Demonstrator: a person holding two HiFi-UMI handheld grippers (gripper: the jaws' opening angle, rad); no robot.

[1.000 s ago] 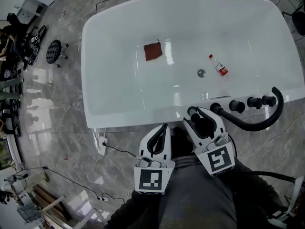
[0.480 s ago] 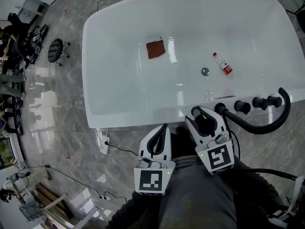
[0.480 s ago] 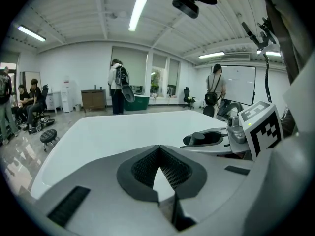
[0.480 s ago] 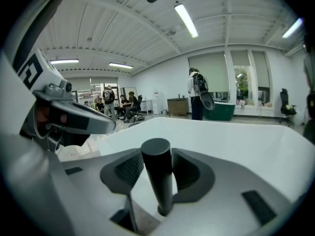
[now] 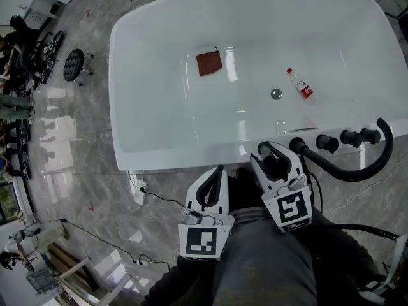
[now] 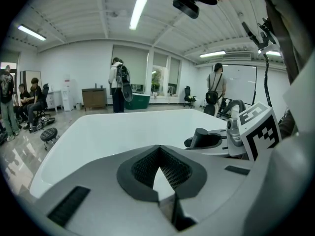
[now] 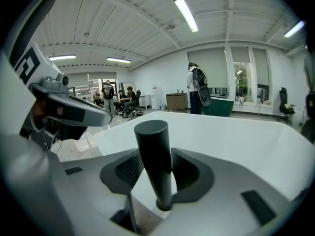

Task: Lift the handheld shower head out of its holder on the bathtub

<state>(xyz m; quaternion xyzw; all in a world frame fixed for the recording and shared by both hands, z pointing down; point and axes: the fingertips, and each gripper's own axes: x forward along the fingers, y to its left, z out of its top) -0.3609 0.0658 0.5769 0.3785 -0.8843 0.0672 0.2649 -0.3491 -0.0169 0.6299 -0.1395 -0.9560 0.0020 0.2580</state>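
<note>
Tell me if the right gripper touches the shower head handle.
Touching. Right gripper view: pads of the right gripper clamp the shower head handle, no gap.

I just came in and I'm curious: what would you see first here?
A big white bathtub fills the top of the head view, with a brown cloth and a small bottle lying inside. At its near rim, the right gripper is clamped on the black shower handle, whose hose curls off to the right.
</note>
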